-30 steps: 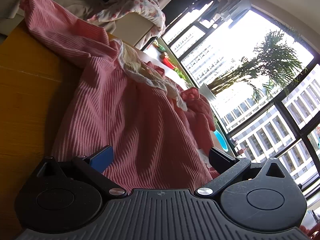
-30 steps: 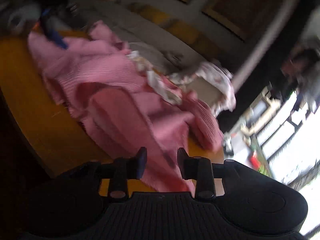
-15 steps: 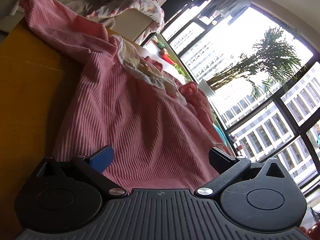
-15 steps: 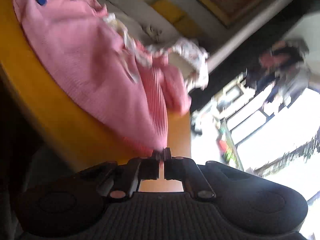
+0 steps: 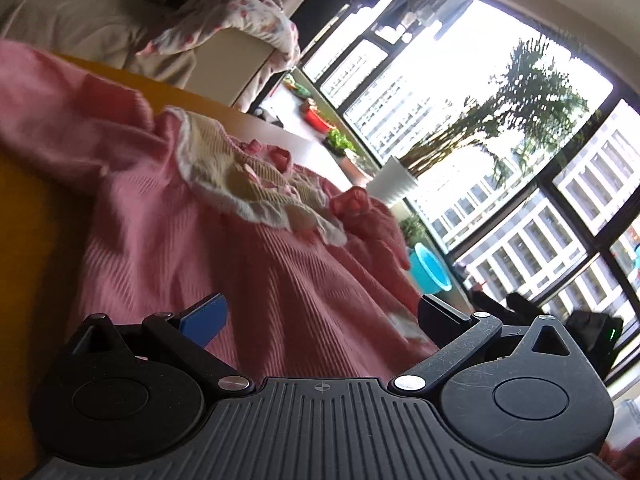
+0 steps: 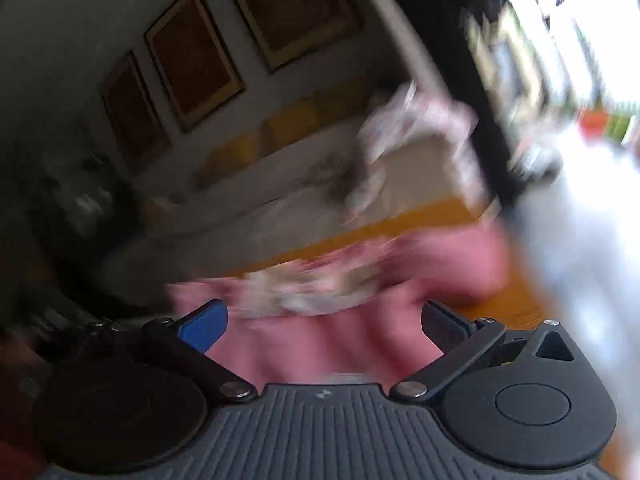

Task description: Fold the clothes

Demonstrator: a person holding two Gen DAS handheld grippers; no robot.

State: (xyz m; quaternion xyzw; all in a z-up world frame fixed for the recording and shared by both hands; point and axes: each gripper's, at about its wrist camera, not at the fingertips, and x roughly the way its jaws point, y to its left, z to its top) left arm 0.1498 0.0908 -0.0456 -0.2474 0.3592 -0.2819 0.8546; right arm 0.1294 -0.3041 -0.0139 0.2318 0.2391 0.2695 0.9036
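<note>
A pink ribbed garment with a cream lace collar lies spread on the yellow table. My left gripper hovers over its lower part with jaws wide and nothing pressed between them. In the blurred right wrist view the same pink garment lies below and ahead of my right gripper. Its jaws are opening, spread wide, with no cloth pinched between the pads.
A beige sofa with a floral cloth draped on it stands behind the table. Large windows and a blue basin are to the right. Framed pictures hang on the wall.
My right gripper went from half open to shut on the garment's hem, then let go and now stands wide open, having rolled and lifted. The left gripper shifted slightly over the garment, still open.
</note>
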